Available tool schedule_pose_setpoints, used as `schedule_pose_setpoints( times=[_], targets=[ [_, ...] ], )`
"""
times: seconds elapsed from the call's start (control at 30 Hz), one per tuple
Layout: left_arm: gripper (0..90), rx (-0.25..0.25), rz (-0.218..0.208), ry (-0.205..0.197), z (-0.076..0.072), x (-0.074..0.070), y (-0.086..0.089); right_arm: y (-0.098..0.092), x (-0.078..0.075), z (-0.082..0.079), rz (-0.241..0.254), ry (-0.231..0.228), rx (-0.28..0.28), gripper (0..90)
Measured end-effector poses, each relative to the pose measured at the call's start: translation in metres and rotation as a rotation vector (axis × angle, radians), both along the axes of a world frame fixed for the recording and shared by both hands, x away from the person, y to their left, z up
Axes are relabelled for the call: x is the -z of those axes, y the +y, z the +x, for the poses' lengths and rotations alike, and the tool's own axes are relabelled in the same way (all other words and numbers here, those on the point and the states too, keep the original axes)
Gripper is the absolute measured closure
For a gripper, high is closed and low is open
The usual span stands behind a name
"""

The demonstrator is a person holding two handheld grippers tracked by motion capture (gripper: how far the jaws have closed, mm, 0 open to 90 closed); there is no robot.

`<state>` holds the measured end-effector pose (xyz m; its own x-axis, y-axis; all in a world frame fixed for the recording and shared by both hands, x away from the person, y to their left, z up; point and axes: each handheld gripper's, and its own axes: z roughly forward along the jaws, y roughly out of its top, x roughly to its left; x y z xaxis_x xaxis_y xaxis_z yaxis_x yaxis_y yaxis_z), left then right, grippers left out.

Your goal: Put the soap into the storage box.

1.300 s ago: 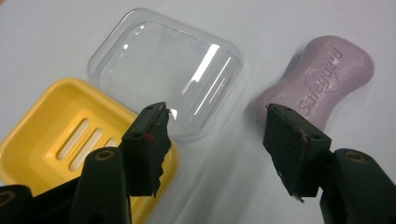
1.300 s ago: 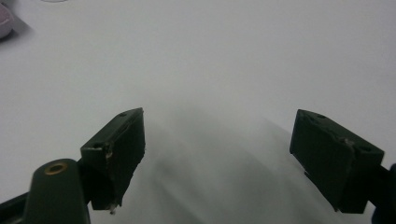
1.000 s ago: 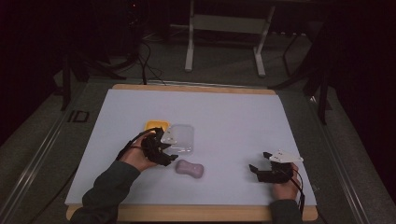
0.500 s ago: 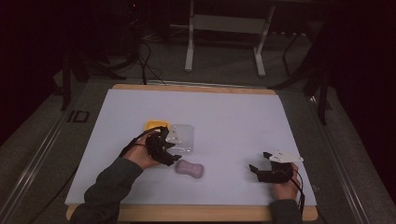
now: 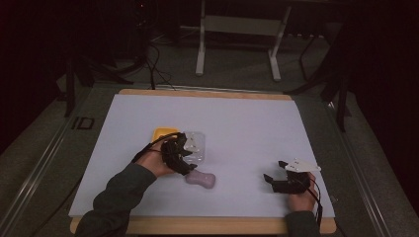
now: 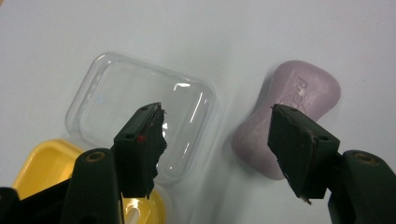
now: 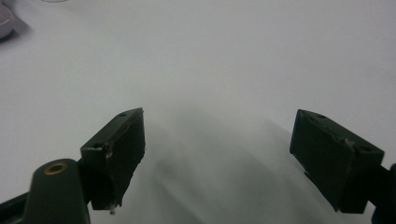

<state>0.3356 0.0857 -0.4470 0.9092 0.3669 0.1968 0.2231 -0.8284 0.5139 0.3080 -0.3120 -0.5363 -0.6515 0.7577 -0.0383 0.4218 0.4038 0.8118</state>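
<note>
A purple bar of soap (image 5: 200, 178) (image 6: 289, 130) lies on the white table cover. Just behind it rests a clear plastic lid (image 5: 194, 145) (image 6: 140, 93), with a yellow soap dish (image 5: 163, 133) (image 6: 46, 163) at its left edge. My left gripper (image 5: 184, 159) (image 6: 217, 135) hovers over the lid's near edge and the soap. Its jaws have just been opening, with nothing gripped between them. My right gripper (image 5: 273, 176) (image 7: 219, 154) stands open low over bare table at the right, far from the soap (image 7: 4, 21).
The white cover (image 5: 247, 128) lies on a wooden board with a dark floor all around. A metal stand (image 5: 237, 29) rises beyond the table's far edge. Cables trail on the floor at the back left.
My left gripper has shifted slightly right, over the clear lid's edge, and its jaws stand wider. The soap, lid, dish and right gripper have stayed put.
</note>
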Motion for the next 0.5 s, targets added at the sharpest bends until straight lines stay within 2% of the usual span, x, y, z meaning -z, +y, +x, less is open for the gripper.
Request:
schedule_pose_setpoints(
  times=[0.3,0.5],
  targets=[
    [36.0,0.035,0.04,-0.002,0.001,-0.002,-0.01,0.0,0.0,0.0,-0.001,0.001,0.0,17.7],
    [35.8,0.054,0.049,0.004,0.001,-0.001,-0.015,0.0,0.0,0.0,-0.002,0.0,0.0,17.7]
  ],
)
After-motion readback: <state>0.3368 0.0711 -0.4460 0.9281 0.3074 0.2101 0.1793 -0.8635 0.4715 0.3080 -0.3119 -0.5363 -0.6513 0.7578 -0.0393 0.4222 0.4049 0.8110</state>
